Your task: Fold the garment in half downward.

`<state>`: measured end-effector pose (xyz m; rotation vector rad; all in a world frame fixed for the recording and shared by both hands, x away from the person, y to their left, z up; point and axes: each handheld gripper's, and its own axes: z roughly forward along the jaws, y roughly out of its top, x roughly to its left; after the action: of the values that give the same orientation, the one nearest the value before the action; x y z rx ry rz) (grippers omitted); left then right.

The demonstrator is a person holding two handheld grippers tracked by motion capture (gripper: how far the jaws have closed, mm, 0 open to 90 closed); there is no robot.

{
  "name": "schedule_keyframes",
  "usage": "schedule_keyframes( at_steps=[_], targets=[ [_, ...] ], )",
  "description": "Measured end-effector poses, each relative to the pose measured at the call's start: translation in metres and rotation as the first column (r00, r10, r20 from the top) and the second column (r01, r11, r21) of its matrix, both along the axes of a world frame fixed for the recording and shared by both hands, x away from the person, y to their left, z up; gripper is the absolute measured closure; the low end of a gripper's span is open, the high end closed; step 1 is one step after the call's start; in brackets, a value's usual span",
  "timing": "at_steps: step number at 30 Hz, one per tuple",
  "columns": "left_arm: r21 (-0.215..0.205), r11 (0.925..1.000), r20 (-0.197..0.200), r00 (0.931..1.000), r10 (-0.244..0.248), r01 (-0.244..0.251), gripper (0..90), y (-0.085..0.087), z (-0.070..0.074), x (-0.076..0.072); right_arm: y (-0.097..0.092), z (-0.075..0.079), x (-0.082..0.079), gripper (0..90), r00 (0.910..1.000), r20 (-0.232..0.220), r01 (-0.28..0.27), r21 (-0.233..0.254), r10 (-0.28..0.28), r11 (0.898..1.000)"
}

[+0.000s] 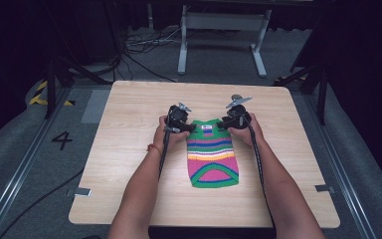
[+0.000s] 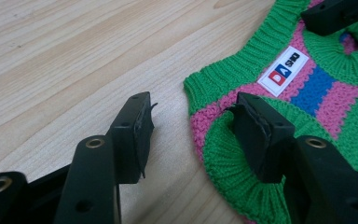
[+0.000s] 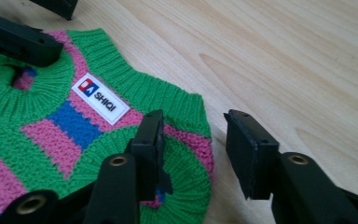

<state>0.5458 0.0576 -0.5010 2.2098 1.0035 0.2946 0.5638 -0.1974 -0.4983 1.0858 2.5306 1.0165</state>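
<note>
Small striped knit sweater lying flat near the middle of the counter, neck end toward twelve o'clock, hem toward six, bands of green, pink, blue, orange and white across it. White label stitched just below the collar; green ribbed armholes at ten and two o'clock of the garment. Spread out smooth, probably so both shoulders can be taken at once for a fold or a lift. Left hand-held gripper set at the ten o'clock shoulder, jaws parted and straddling the edge: in the left gripper view one jaw over bare wood, the other resting on or just above the ribbed armhole, nothing pinched yet, so released. Right hand-held gripper mirrored at the two o'clock shoulder, likewise released: in the right gripper view one jaw over the armhole ribbing, the other over the counter just beside the sweater's edge, the knit corner between them but not squeezed. Both angled low and inward, seemingly to slide one jaw under the fabric edge and close on a single layer. Forearms entering from six o'clock. Beyond the counter at twelve o'clock, a grey floor with loose cables and a white frame.
</note>
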Motion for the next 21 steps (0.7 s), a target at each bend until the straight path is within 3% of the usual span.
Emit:
schedule_keyframes(
  at_steps=[9,13,17,21],
  targets=[
    [-0.004,1.0,0.0,1.0,-0.007,0.007,60.4,-0.0044,0.0006,-0.0017,0.0043,0.0019,-0.0062,79.7,0.9998,-0.02,0.002,-0.001,-0.002,1.0],
    [-0.027,0.9993,0.0,0.9996,-0.028,0.028,69.6,-0.0042,-0.0006,-0.0002,0.007,0.0035,-0.0071,81.4,0.9993,-0.031,0.02,-0.016,-0.021,1.0],
    [-0.043,0.999,-0.003,0.9999,-0.013,0.012,77.4,-0.0053,-0.0013,0.0001,0.008,0.0046,-0.008,82.5,0.9994,-0.024,0.025,-0.032,-0.026,0.999],
    [-0.027,0.9995,0.0,0.9999,-0.017,0.017,81.4,-0.0066,0.0003,0.0001,0.0066,0.0044,-0.0087,83.7,0.9994,-0.02,0.028,-0.022,-0.029,0.999]
  ],
)
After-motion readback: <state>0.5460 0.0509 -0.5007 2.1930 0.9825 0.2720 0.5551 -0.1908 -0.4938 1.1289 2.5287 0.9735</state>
